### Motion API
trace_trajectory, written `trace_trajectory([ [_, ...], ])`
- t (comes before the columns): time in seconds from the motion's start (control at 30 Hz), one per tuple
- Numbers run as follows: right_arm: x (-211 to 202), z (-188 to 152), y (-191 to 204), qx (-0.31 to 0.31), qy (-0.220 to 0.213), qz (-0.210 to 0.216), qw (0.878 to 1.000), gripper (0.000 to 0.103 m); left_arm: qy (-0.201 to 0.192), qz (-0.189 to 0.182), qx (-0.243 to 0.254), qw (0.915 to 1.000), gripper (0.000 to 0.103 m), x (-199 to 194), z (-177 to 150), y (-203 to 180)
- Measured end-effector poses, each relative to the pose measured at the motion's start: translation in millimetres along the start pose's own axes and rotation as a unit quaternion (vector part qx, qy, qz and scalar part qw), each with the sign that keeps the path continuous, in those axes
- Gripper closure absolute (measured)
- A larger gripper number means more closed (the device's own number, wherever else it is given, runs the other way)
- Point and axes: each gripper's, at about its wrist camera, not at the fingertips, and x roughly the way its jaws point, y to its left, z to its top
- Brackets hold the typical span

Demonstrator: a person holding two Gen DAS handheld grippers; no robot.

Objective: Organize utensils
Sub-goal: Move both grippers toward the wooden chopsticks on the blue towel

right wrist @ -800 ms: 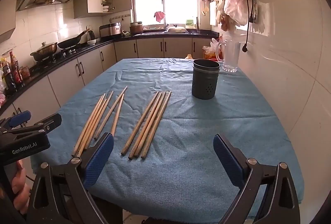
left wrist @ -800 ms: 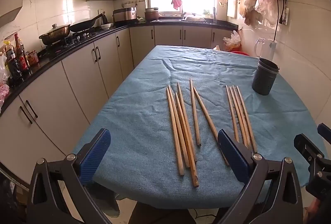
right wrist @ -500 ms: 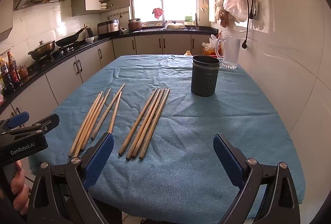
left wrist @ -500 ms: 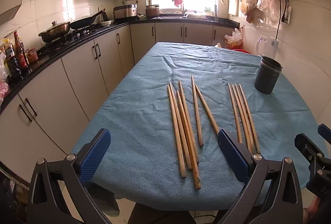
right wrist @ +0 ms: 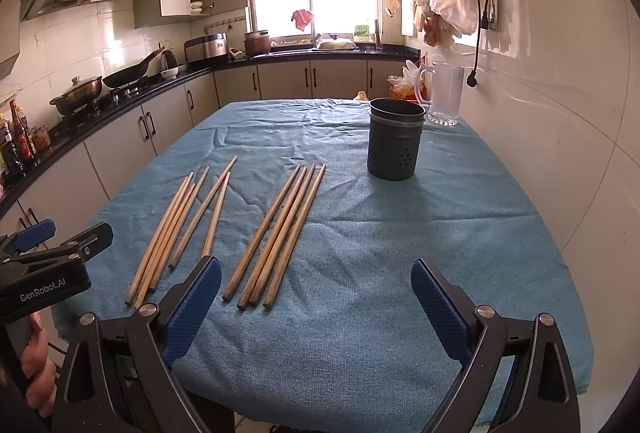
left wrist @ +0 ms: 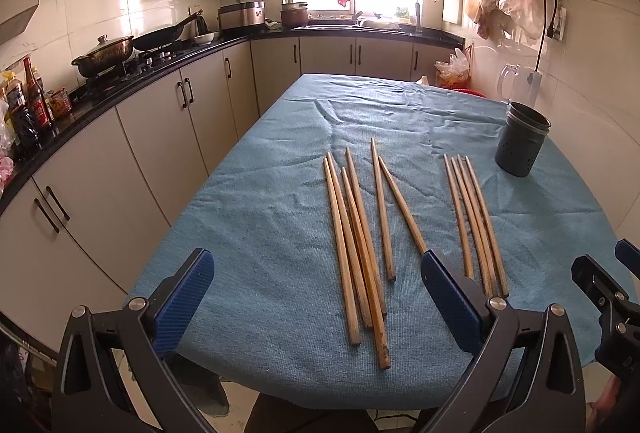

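Both tools, left (left wrist: 316, 297) and right (right wrist: 316, 297), gape empty; closing on packed chopsticks (right wrist: 280, 229) could scatter neighbours or tip the holder (right wrist: 394, 141)

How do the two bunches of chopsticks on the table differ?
The bunch of four lies tight and parallel, nearer the dark holder. The bunch of six sits farther from it, toward the cabinets, looser, with two chopsticks splayed apart. Both are plain wood, flat on the blue cloth, untouched.
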Motion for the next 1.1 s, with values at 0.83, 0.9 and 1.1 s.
trace_trajectory([
  [0.83,5.3,1.7,-3.8,0.022,-0.003,0.009,1.000,0.006,0.006,-0.001,0.004,1.0000,0.000,6.7,0.5,-3.0],
  [0.9,7.1,2.3,-4.2,0.023,-0.012,0.010,1.000,0.006,0.009,-0.001,0.004,1.0000,0.000,9.8,1.9,-3.4],
  [1.1,21.6,6.5,-2.9,0.015,0.000,0.010,1.000,0.011,0.025,-0.004,0.001,0.9997,0.000,24.8,3.7,-0.1],
])
